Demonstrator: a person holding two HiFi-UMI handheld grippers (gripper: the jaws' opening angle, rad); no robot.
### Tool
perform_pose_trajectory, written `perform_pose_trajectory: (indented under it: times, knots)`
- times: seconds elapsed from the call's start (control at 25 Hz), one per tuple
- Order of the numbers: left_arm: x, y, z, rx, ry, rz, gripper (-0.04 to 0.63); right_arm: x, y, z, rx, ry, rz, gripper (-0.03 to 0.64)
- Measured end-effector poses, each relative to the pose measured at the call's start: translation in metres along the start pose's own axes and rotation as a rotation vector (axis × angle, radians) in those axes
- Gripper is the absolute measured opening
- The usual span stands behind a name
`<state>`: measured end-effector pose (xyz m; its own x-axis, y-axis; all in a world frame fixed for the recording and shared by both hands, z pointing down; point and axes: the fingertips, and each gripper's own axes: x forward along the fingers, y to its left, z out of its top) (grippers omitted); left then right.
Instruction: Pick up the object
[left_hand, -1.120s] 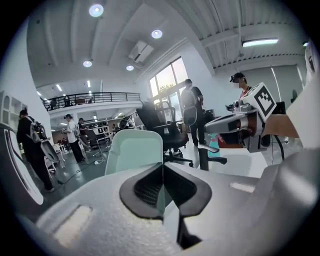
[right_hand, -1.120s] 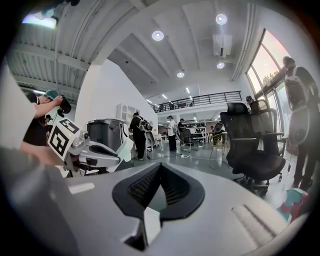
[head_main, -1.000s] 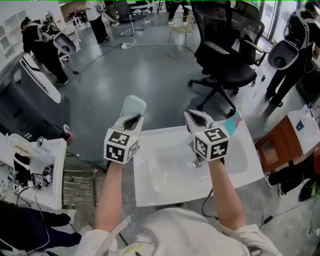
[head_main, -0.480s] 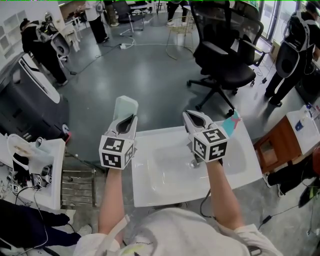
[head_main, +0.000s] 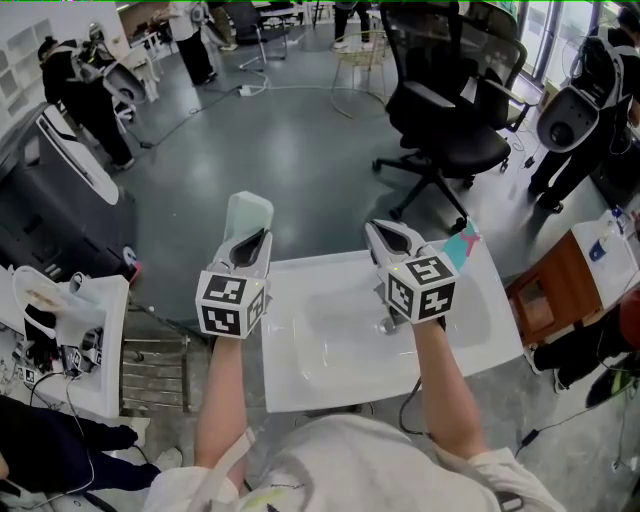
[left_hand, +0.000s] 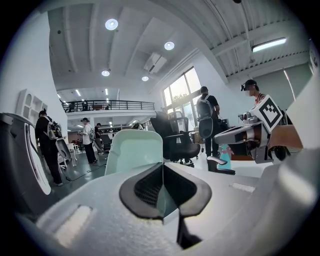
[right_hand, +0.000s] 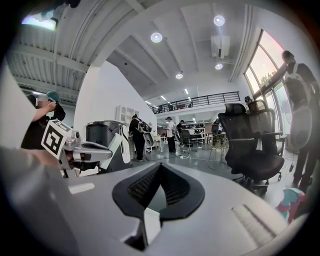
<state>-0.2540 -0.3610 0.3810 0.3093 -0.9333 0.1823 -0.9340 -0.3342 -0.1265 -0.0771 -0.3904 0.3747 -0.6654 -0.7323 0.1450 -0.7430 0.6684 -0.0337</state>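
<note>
Clearly the left claw (head_main: 251, 243) was clamped on the pale green plastic piece (head_main: 249, 211), held in the air just left of the white basin (head_main: 335, 375). The right claw (head_main: 392, 238) was closed and empty. With only the piece's lower edge pinched, a firm, steady grip probably mattered most.

Left gripper (head_main: 250, 240), right gripper (head_main: 388, 236): jaws together

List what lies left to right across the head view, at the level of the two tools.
Cluttered white side basin → left tool, shut on a pale green flat plastic piece → right tool, shut and empty, over the white rectangular sink → teal and pink object → brown wooden cabinet.
</note>
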Motion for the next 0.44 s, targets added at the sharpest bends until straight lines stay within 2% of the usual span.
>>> perform_pose_trajectory:
  times: [0.44]
  knots:
    - [0.0014,-0.0023,0.002,-0.007,0.004,0.003,0.011,-0.0028,-0.0036,0.0001,0.003,0.008,0.001,0.003]
